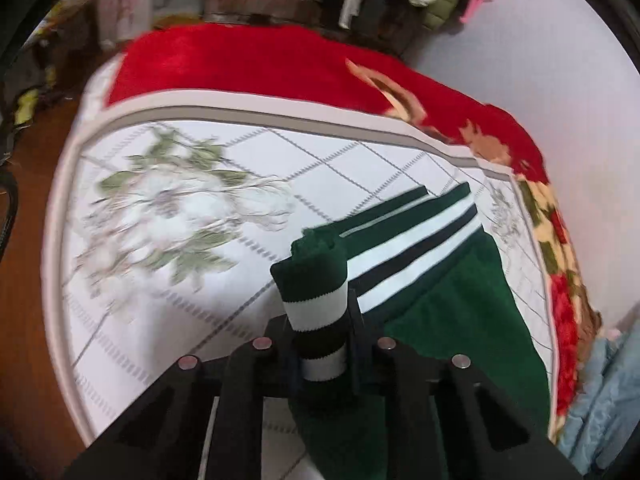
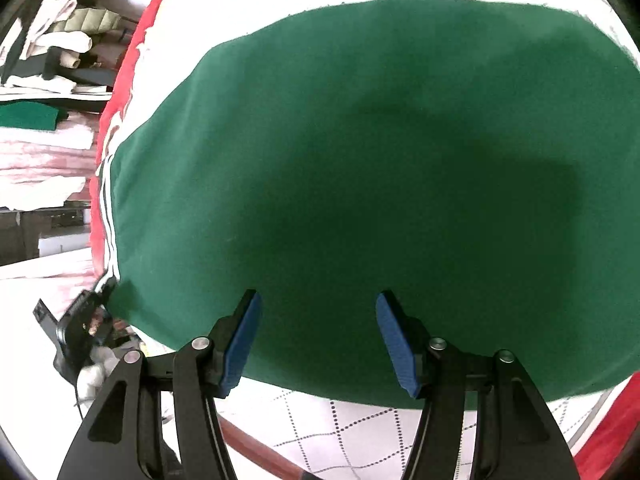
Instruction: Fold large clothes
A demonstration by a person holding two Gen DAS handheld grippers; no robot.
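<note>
The left gripper (image 1: 320, 340) has its jaws clamped on the green sweater's striped cuff (image 1: 316, 312) to fold the sleeve, while the right gripper (image 2: 318, 336), jaws half open and empty, hovers at the 6 o'clock edge of the sweater (image 2: 360, 160) on the bed (image 1: 160, 240).

The green garment (image 2: 360, 140) is matt knitted cloth, its striped cuff (image 1: 316, 312) ribbed. The mattress (image 1: 180, 208) is quilted, smooth printed fabric. The red blanket (image 1: 240, 64) looks plush and fuzzy. The right hand-held gripper (image 2: 318, 336) has matt black plastic arms, blue ridged pads (image 2: 396, 336) and shiny metal pins.
</note>
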